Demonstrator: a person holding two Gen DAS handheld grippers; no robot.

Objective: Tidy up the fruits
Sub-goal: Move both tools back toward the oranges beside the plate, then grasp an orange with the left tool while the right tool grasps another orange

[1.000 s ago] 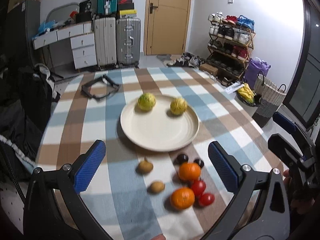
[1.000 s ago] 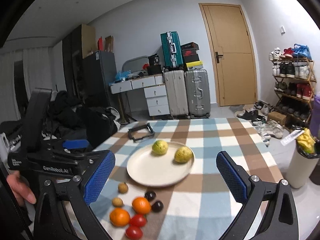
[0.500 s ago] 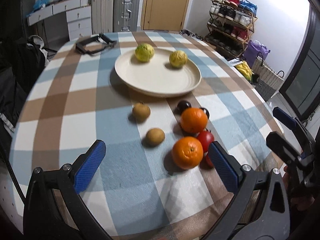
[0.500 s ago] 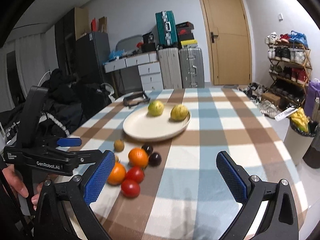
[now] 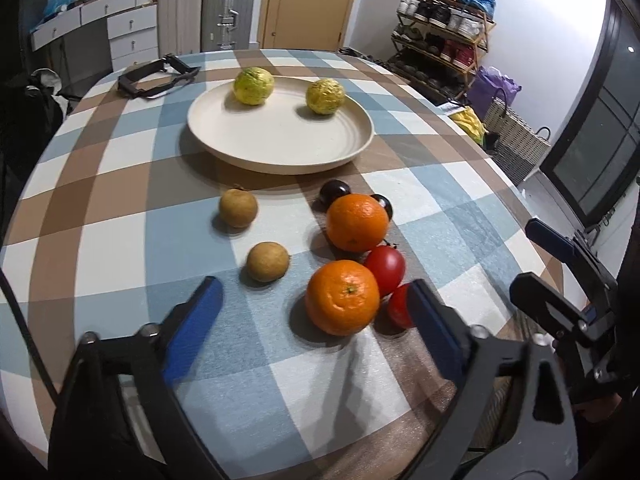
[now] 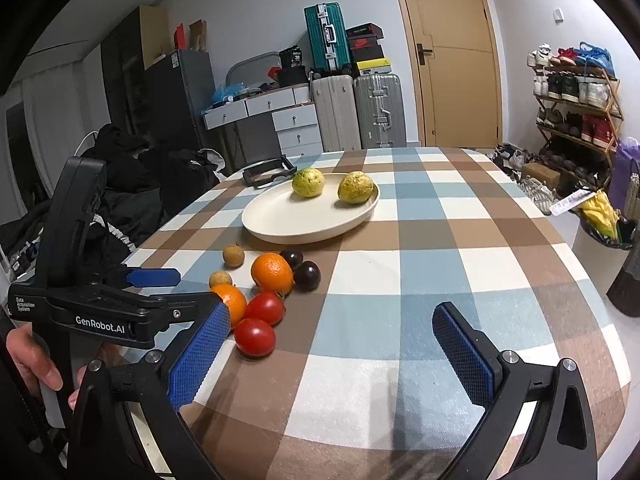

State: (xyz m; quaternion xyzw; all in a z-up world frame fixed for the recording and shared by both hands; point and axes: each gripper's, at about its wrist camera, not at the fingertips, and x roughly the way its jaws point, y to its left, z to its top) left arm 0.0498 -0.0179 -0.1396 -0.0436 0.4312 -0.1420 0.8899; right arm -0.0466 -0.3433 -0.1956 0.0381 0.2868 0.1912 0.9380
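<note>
A cream plate holds two yellow-green fruits. In front of it on the checked tablecloth lie two oranges, two red tomatoes, two dark plums and two small brown fruits. My left gripper is open and empty, low over the table with the near orange between its fingers. My right gripper is open and empty, above the table's near edge, right of the tomatoes.
A black frame-like object lies on the table behind the plate. Suitcases and drawers stand at the back, a shoe rack at right. A wicker basket stands on the floor beside the table.
Both grippers have come down and forward toward the loose fruit. The near orange now sits between the left gripper's open fingers. No fruit has moved.
</note>
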